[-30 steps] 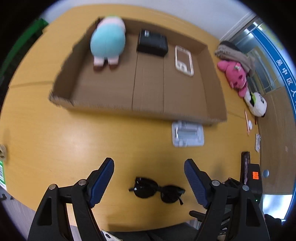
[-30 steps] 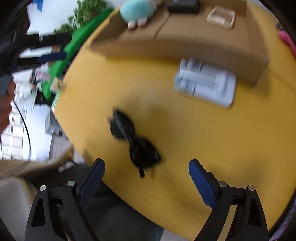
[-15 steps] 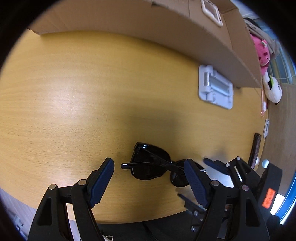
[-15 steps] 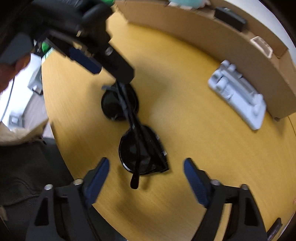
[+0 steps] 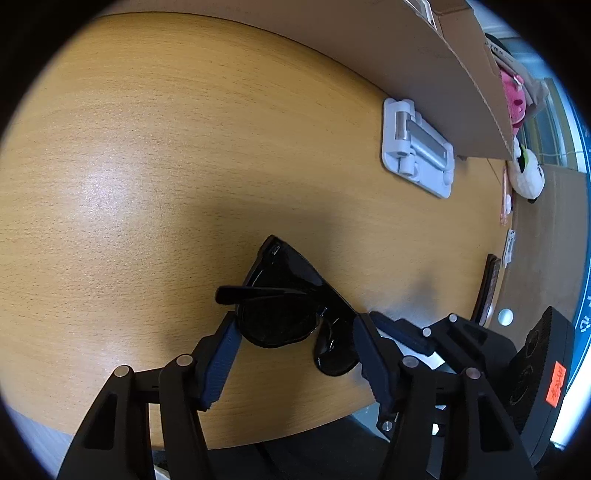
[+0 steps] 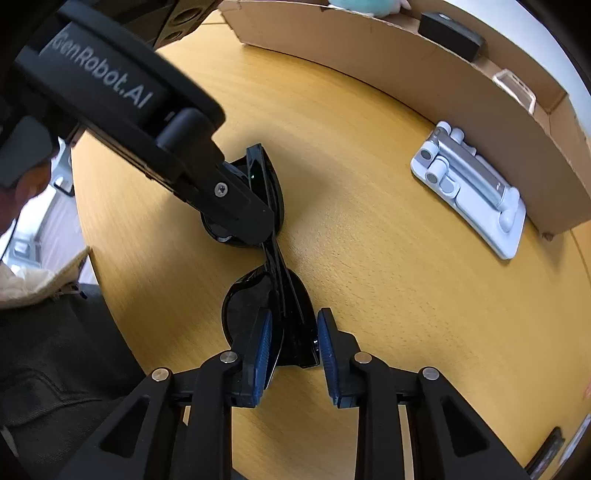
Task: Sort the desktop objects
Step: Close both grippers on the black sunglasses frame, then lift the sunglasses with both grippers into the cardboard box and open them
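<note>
A: Right hand-held gripper [image 6: 291, 345] first. We see its jaws have just been closing, now narrow, blue pads bracketing one end of the folded black sunglasses [image 6: 271, 295] at the near lens. Left pad looks on the lens; the right pad, we can't tell if it touches.

B: Left hand-held gripper [image 5: 295, 354]: jaws have also just been closing, about half open, the other lens between them. Left pad touches the lens rim, the right one shows a gap. Not gripped, we'd say.

A: Agreed. Sunglasses lie on the counter [image 6: 388, 295], near its front edge, well apart from the cardboard box [image 6: 369, 55].

B: For the step: we'd finish closing on the frame and folded temples, not the lens faces, since glossy plastic slips and scratches. Close both ends evenly, lift level, or let one gripper carry it.

A: Also watch that loose temple tip sticking out in the left view, it could snag.

B: Surface: yellow wood-grain counter, rounded edge, glare patch. White folding phone stand [image 6: 469, 192] lies just beside the box wall.

A: In the box: a black case [image 6: 450, 35], a clear phone case [image 6: 515, 86], a teal plush at the far edge. Pink plush [image 5: 511, 99] and panda plush [image 5: 526, 173] beyond the box. Person's dark trousers show below the counter.
</note>
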Demonstrator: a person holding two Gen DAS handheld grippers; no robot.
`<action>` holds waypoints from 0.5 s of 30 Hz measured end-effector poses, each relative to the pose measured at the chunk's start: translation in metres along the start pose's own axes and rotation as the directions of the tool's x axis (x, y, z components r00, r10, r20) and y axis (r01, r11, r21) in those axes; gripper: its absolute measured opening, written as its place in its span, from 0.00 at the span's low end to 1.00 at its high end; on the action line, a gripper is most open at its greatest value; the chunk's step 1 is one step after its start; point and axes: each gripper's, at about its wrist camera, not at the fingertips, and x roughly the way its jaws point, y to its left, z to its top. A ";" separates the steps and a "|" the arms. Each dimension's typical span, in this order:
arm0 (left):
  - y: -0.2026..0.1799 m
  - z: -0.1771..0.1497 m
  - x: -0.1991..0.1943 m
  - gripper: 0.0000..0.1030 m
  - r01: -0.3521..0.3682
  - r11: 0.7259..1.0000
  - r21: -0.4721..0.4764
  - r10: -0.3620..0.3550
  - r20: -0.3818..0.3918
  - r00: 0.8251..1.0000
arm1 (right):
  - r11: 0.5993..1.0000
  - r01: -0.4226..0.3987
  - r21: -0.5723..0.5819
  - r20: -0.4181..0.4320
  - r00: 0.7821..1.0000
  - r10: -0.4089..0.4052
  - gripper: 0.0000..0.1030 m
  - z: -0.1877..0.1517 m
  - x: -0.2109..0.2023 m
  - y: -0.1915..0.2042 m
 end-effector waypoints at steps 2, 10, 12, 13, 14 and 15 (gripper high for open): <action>0.004 0.002 -0.001 0.33 0.014 1.000 -0.020 -0.014 0.004 1.000 | 0.999 -0.025 0.033 0.011 1.000 0.025 0.19 0.004 -0.002 -0.005; 0.011 0.013 -0.007 0.26 0.065 0.995 -0.076 -0.066 -0.013 0.998 | 0.968 -0.104 0.229 0.069 0.994 0.090 0.17 0.024 0.002 -0.022; 0.009 0.014 -0.006 0.27 0.107 0.990 -0.088 -0.109 -0.022 0.994 | 0.960 -0.120 0.255 0.074 0.992 0.104 0.17 0.028 0.002 -0.028; 0.007 0.015 -0.005 0.27 0.133 0.987 -0.091 -0.136 -0.024 0.990 | 0.956 -0.127 0.265 0.077 0.991 0.110 0.17 0.030 0.002 -0.031; 0.004 0.016 -0.005 0.28 0.152 0.984 -0.089 -0.155 -0.021 0.988 | 0.951 -0.136 0.278 0.082 0.990 0.117 0.17 0.033 0.002 -0.034; 0.001 0.017 -0.006 0.30 0.160 0.984 -0.079 -0.162 -0.014 0.987 | 0.945 -0.144 0.293 0.086 0.988 0.124 0.16 0.036 0.003 -0.038</action>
